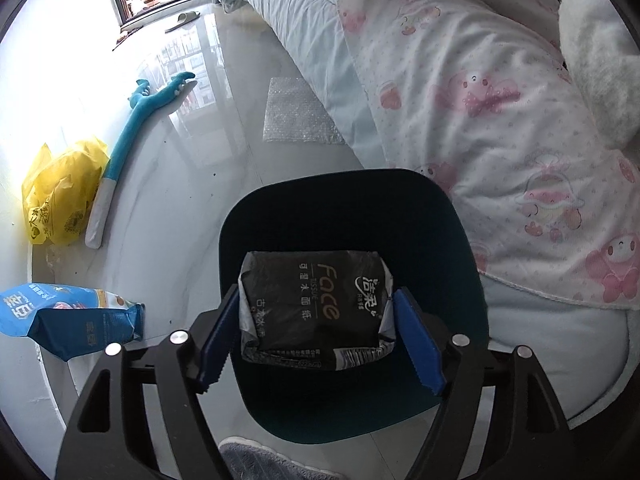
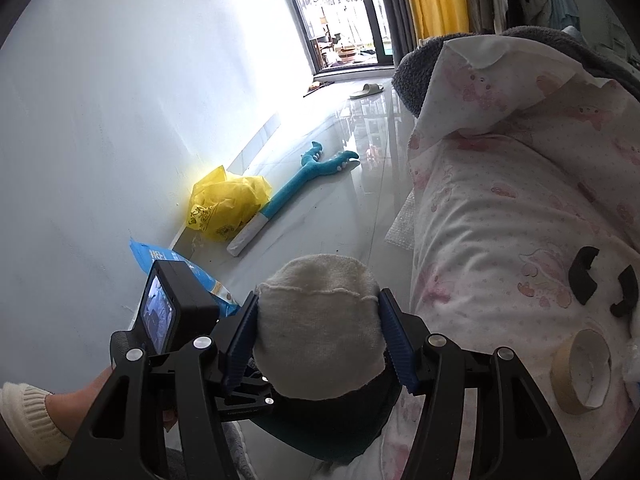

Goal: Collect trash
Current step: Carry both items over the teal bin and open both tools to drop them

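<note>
My left gripper (image 1: pixel 316 332) is shut on a black tissue pack (image 1: pixel 316 304) printed "Face", held above the dark opening of a trash bin (image 1: pixel 352 208) on the floor beside the bed. My right gripper (image 2: pixel 320 332) is shut on a beige sock (image 2: pixel 320 320), held above the left gripper's camera body (image 2: pixel 168 308) and the bin's dark rim (image 2: pixel 340 432). A yellow plastic bag (image 1: pixel 64 196) and a blue snack bag (image 1: pixel 68 316) lie on the floor by the wall; both also show in the right wrist view, the yellow bag (image 2: pixel 228 200) and the blue bag (image 2: pixel 184 268).
A teal plush toy (image 1: pixel 132 128) lies on the glossy floor. A bubble-wrap sheet (image 1: pixel 296 112) lies by the bed. The bed with a pink-print quilt (image 1: pixel 500 120) fills the right. A tape roll (image 2: pixel 580 372) and two black clips (image 2: pixel 584 276) lie on the quilt. A slipper (image 2: pixel 366 90) lies near the window.
</note>
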`<act>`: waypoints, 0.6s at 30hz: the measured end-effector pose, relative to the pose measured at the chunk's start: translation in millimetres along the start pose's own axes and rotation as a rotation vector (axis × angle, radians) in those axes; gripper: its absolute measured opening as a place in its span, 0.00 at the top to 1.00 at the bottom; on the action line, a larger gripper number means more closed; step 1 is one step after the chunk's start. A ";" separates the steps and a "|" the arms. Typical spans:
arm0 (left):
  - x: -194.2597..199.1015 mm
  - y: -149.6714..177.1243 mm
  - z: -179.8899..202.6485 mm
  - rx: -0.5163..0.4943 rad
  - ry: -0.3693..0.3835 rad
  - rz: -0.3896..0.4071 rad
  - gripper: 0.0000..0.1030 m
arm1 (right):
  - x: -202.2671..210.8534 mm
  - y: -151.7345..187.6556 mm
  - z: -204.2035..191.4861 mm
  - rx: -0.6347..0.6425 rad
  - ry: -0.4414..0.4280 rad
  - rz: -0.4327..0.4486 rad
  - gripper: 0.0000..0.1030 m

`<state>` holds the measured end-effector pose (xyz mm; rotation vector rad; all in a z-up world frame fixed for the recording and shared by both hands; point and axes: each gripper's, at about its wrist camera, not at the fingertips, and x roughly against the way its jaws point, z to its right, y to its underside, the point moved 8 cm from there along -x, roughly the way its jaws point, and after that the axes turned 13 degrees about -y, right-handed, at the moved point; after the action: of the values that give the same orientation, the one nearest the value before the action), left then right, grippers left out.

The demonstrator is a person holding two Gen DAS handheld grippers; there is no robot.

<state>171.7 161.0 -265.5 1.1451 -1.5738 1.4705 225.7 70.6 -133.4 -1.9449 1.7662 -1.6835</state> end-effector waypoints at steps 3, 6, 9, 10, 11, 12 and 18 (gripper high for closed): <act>2.0 0.5 -9.7 0.024 0.008 -0.002 0.13 | -12.8 3.1 3.2 -0.018 0.006 -0.024 0.42; 5.8 -0.4 -17.2 0.045 0.011 0.003 0.12 | -25.0 7.8 8.0 -0.049 0.004 -0.047 0.42; 10.6 -2.0 -25.3 0.056 0.003 0.019 0.12 | -36.9 13.2 12.1 -0.077 0.003 -0.065 0.42; 13.1 -2.3 -28.7 0.063 0.002 0.026 0.12 | -41.4 16.2 13.9 -0.084 0.006 -0.075 0.42; 15.9 -3.0 -32.0 0.070 0.001 0.034 0.12 | -44.8 18.0 13.7 -0.088 0.007 -0.083 0.42; 19.1 -4.1 -35.4 0.076 -0.003 0.046 0.12 | -47.9 19.7 15.0 -0.091 0.008 -0.091 0.42; 45.0 -18.0 -52.9 0.124 0.000 0.139 0.12 | -69.6 28.3 17.3 -0.118 0.011 -0.126 0.42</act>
<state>167.1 207.3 -210.9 1.1227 -1.6089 1.6791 233.4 99.9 -204.2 -2.1416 1.8226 -1.6645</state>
